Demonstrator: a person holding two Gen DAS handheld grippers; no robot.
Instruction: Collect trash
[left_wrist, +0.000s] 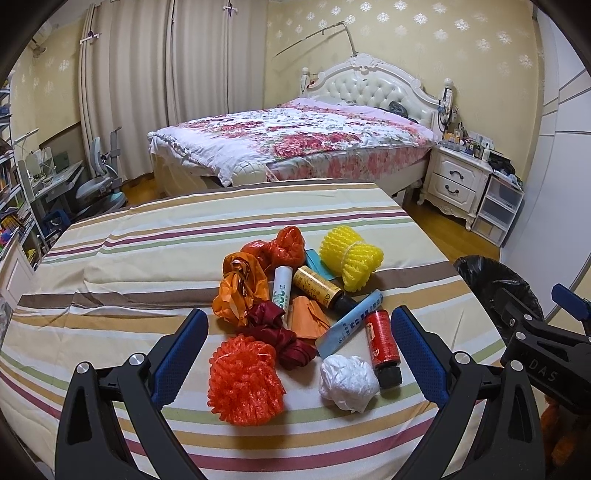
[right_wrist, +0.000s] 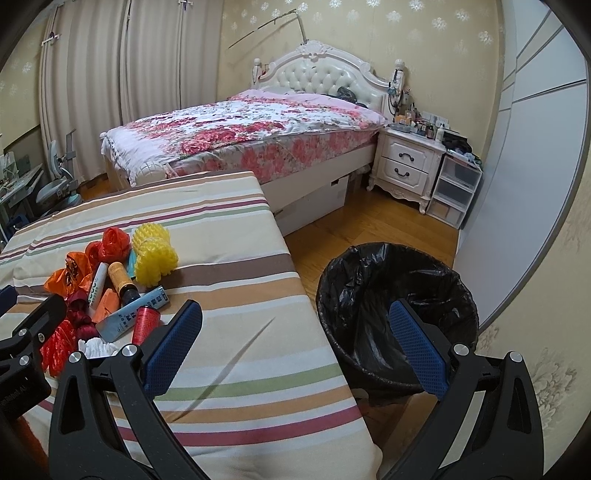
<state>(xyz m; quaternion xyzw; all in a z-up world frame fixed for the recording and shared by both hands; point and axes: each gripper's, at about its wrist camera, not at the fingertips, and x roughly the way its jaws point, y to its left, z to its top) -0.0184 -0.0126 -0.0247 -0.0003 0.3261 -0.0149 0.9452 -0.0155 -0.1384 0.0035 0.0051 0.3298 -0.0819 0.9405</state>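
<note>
A pile of trash lies on the striped table cloth (left_wrist: 110, 266): an orange foam net (left_wrist: 243, 380), a white crumpled bag (left_wrist: 349, 382), a red bottle (left_wrist: 382, 343), a blue tube (left_wrist: 351, 321), a yellow foam net (left_wrist: 351, 258), orange bags (left_wrist: 240, 291) and a dark red ribbon (left_wrist: 280, 332). My left gripper (left_wrist: 299, 332) is open above the near side of the pile, empty. My right gripper (right_wrist: 295, 328) is open and empty, over the table's right edge beside the black-lined trash bin (right_wrist: 458, 295). The pile also shows in the right wrist view (right_wrist: 110, 295).
A bed with a floral cover (left_wrist: 295, 140) stands behind the table. A white nightstand (right_wrist: 406, 166) and plastic drawers (right_wrist: 454, 192) are at the back right. A desk and chair (left_wrist: 99, 184) stand at the left. Wood floor (right_wrist: 369, 229) lies between table and bin.
</note>
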